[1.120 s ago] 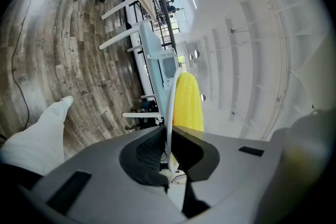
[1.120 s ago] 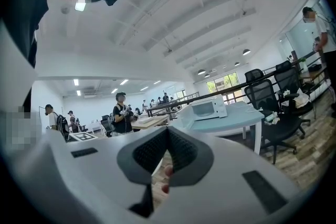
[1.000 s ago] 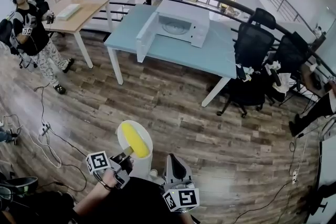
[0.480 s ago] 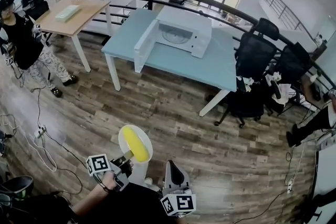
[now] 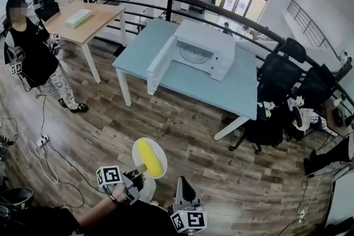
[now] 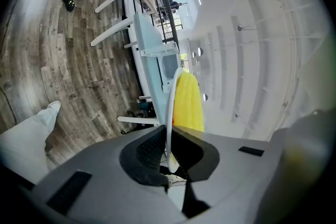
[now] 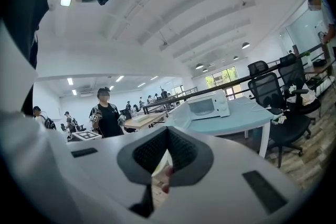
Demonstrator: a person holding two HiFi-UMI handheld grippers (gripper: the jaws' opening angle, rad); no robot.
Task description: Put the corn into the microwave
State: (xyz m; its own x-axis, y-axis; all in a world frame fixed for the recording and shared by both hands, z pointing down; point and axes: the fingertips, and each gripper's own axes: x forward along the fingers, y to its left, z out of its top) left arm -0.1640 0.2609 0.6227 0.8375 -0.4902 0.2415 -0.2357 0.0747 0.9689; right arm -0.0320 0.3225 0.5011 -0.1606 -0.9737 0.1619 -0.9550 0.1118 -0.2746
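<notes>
A yellow corn cob (image 5: 150, 156) lies on a small white plate (image 5: 139, 146). My left gripper (image 5: 138, 169) is shut on the plate's near rim and holds it over the wooden floor. In the left gripper view the plate's rim (image 6: 169, 113) runs edge-on between the jaws, with the corn (image 6: 188, 102) beside it. My right gripper (image 5: 182, 188) is just to the right, shut and holding nothing. The white microwave (image 5: 202, 52) stands on a light-blue table (image 5: 188, 83) well ahead, with its door (image 5: 160, 61) swung open to the left. The microwave (image 7: 208, 104) also shows beyond the right gripper (image 7: 167, 136).
A person (image 5: 33, 58) in a dark shirt stands at the left beside a wooden table (image 5: 83, 19). Black office chairs (image 5: 279, 77) crowd the blue table's right end. Cables (image 5: 47, 146) trail over the floor at the left. A curved black railing (image 5: 166, 0) runs behind the tables.
Both grippers have moved forward over the floor toward the blue table, the plate and corn still gripped. The microwave looks a little nearer.
</notes>
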